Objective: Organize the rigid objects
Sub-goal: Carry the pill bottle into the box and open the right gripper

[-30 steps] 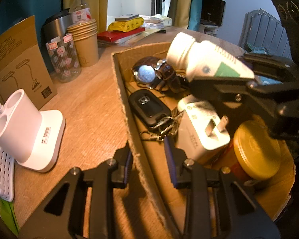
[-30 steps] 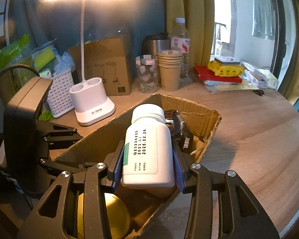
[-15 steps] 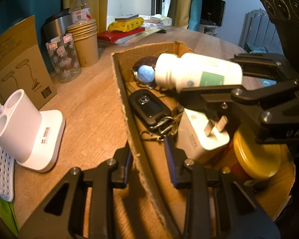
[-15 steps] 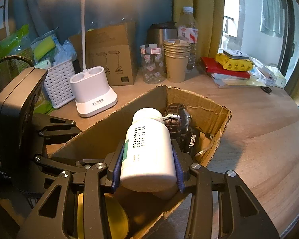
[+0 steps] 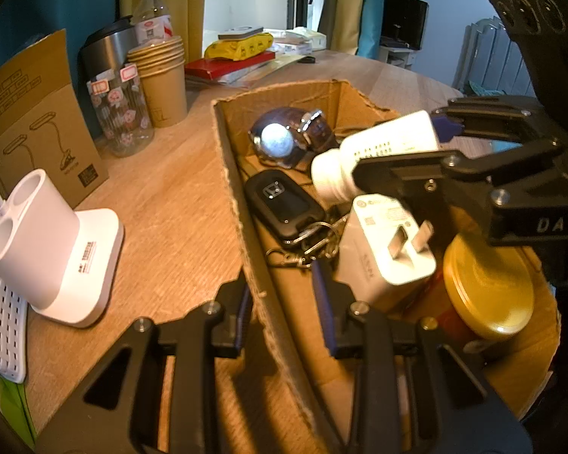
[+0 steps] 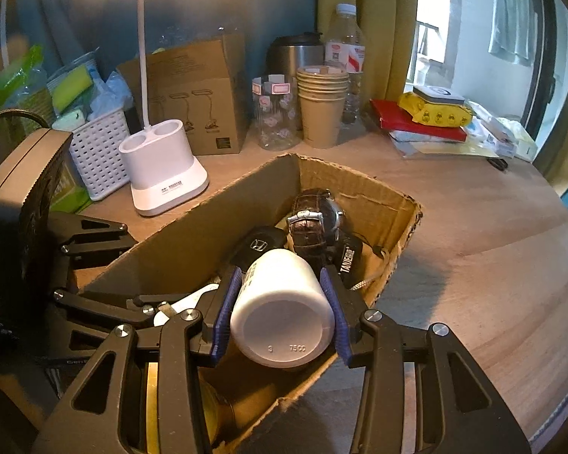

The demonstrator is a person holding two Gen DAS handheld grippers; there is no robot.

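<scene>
An open cardboard box (image 5: 242,204) (image 6: 394,204) on the wooden table holds a wristwatch (image 5: 284,138) (image 6: 316,219), a black car key (image 5: 282,204) (image 6: 259,244), a white plug adapter (image 5: 388,246) and a gold-lidded jar (image 5: 488,283). My right gripper (image 6: 280,302) is shut on a white pill bottle (image 6: 280,306) (image 5: 375,155), tilted cap-down into the box above the key. My left gripper (image 5: 284,306) has its jaws on either side of the box's near wall, holding it.
A white lamp base (image 5: 53,242) (image 6: 163,166), a white basket (image 6: 98,151), a brown carton (image 6: 204,90), a patterned glass (image 5: 121,109), stacked paper cups (image 6: 322,106), a water bottle and a steel flask stand behind the box. Red and yellow packs (image 6: 428,113) lie far right.
My right gripper has tipped the pill bottle cap-down and lowered it into the box. The left gripper has not moved.
</scene>
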